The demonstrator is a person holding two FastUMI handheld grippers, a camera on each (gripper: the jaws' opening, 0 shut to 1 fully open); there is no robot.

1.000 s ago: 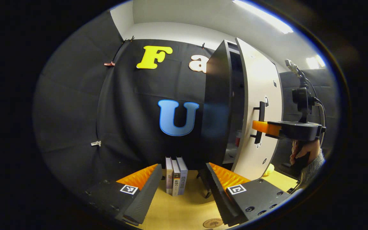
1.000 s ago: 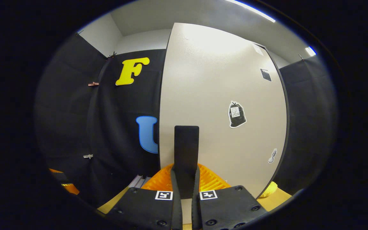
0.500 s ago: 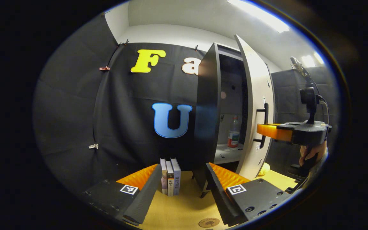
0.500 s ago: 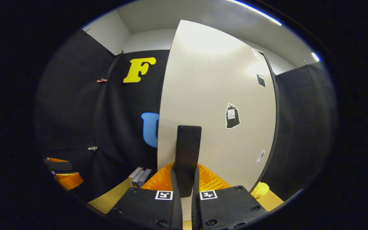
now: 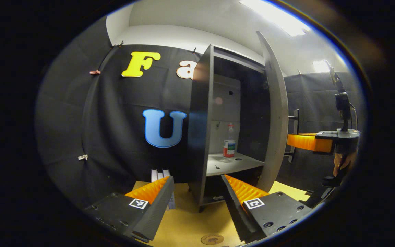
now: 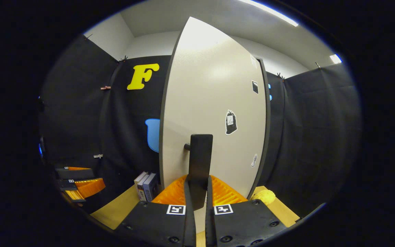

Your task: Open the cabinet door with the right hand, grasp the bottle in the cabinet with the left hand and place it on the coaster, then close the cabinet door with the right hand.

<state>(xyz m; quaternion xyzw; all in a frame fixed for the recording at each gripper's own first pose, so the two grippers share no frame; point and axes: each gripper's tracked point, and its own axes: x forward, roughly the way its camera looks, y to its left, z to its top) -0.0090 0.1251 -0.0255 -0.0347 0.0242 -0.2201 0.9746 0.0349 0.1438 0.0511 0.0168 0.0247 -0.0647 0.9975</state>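
Right now my cabinet door [image 6: 214, 103] stands swung wide, and my right gripper [image 6: 196, 195] has both fingers clamped on its black handle [image 6: 200, 161] at 6 o'clock in the right gripper view. Inside the cabinet [image 5: 201, 113] the bottle [image 5: 229, 144] stands upright on the shelf [image 5: 233, 164], just past centre toward 3 o'clock. My left gripper [image 5: 197, 195] hangs short of it, fingers apart and holding nothing, the coaster [image 5: 212, 239] on the table [image 5: 187, 223] at 6 o'clock.

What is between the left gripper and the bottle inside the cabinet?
In the left gripper view, nothing stands between the left gripper and the bottle: just bare shelf in front of it. The door is swung aside.
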